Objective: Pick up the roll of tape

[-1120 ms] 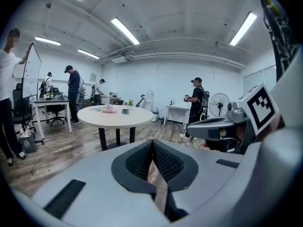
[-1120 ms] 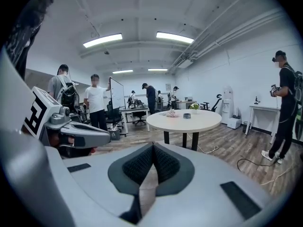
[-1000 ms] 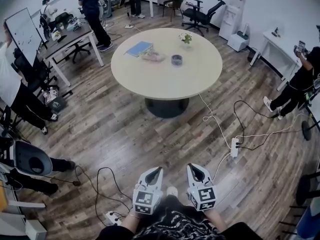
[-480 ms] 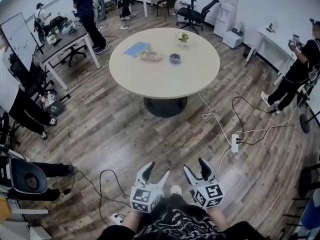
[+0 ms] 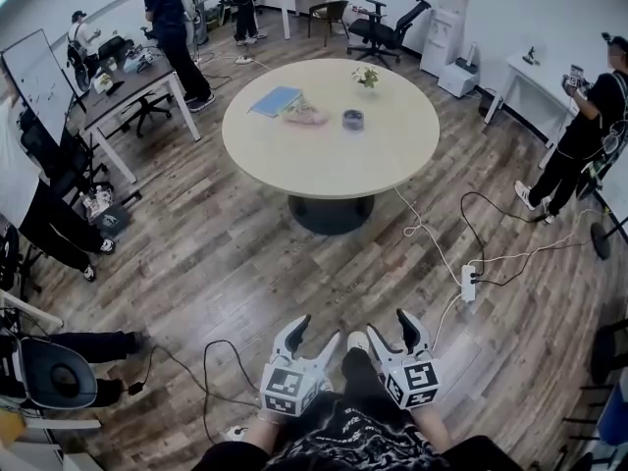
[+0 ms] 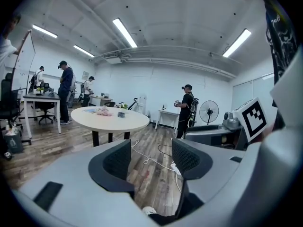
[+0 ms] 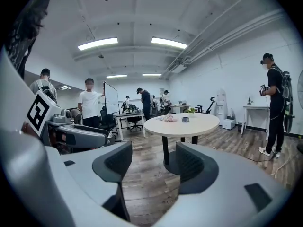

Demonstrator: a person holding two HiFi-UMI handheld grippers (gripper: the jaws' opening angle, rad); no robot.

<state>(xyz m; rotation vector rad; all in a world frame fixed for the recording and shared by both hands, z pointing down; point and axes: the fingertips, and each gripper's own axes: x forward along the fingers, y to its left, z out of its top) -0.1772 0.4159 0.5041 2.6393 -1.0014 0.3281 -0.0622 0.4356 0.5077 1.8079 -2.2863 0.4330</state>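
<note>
The roll of tape (image 5: 352,119) is a small dark ring on the far round table (image 5: 331,155), beside a blue book (image 5: 276,100) and a pink bundle (image 5: 304,116). Both grippers hang low in the head view, far from the table and over the wooden floor. My left gripper (image 5: 314,334) and right gripper (image 5: 391,330) have just been opening, and nothing is between their jaws. The left gripper view shows its open jaws (image 6: 150,157) with the tape (image 6: 121,114) far ahead. In the right gripper view the open jaws (image 7: 152,161) point toward the table and the tape (image 7: 185,119).
A power strip (image 5: 468,283) and white and black cables lie on the floor right of the path to the table. People stand at the left (image 5: 29,194), the back (image 5: 172,18) and the right (image 5: 579,145). Desks and office chairs (image 5: 392,27) ring the room.
Both grippers were shut a second ago and now stand open. They have shifted slightly forward, and the table sits a little further right in the head view.
</note>
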